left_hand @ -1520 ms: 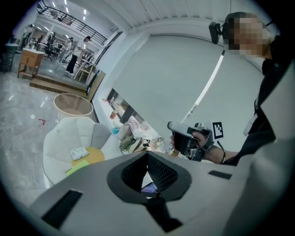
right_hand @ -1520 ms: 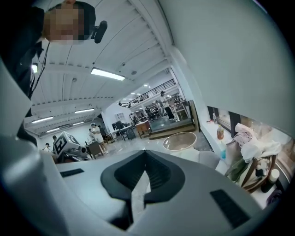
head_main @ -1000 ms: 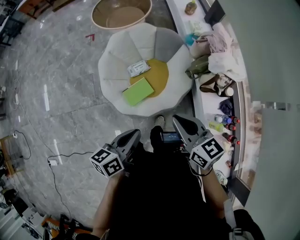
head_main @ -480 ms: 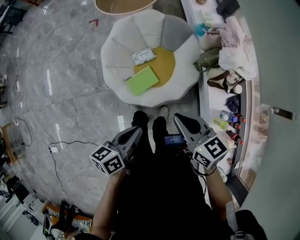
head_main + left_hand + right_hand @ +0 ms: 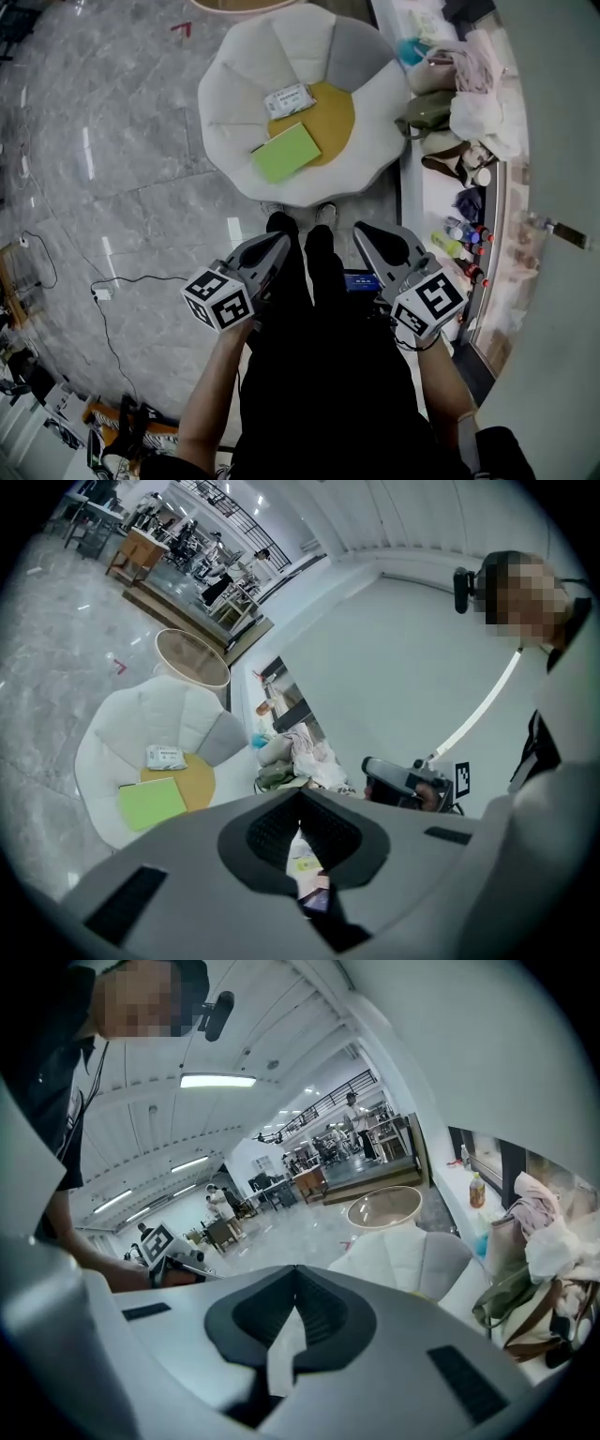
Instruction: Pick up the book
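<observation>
Left tool (image 5: 281, 240): held low in front of the person's body, jaws pressed together with nothing between them, as its own view (image 5: 300, 797) confirms. Right tool (image 5: 362, 231): held level with the left one and well apart from it, jaws likewise pressed together and empty (image 5: 295, 1271). Green book (image 5: 286, 152): lies flat near the desk's near edge, left of centre, one corner overlapping the yellow disc (image 5: 335, 117) at the desk's middle; well ahead of both tools and touched by neither; also seen from the left tool (image 5: 152, 803). Desk (image 5: 234, 122): round, white, petal-edged, standing on a grey marble floor (image 5: 112, 150). Pack of wipes (image 5: 289, 99): flat on the far-left rim of the yellow disc, apart from the book. Beige tub (image 5: 192, 658): on the floor beyond the desk's far edge. White sill (image 5: 439, 192): right of the desk, carrying bags and bottles (image 5: 464, 253).
</observation>
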Tool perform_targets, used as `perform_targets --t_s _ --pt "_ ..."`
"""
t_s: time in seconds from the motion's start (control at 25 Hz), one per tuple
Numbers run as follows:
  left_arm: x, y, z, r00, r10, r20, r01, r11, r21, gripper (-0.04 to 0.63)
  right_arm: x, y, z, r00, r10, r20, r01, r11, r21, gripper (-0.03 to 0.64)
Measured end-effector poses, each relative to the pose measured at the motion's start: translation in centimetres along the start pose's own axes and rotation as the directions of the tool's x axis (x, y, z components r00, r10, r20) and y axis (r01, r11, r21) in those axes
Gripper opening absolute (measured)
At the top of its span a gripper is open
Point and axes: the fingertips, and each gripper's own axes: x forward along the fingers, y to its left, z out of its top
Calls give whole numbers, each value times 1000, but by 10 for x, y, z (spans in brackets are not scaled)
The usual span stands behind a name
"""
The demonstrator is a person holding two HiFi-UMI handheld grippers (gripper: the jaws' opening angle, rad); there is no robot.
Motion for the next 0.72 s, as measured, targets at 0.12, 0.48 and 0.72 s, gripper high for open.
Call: perform_targets --t_s 0.12,0.48,0.72 --pt "6 18 9 1000 -8 -6 8 1000 1 14 16 2 -1 1000 -1 -20 1 1000 0 15" --pt "12 90 16 997 1 -76 -3 1000 -22 17 73 11 -6 996 -3 -90 4 1000 17 15" --pt "18 144 17 990 15 -138 -14 1000 8 45 121 6 -15 993 -5 -122 10 999 38 15"
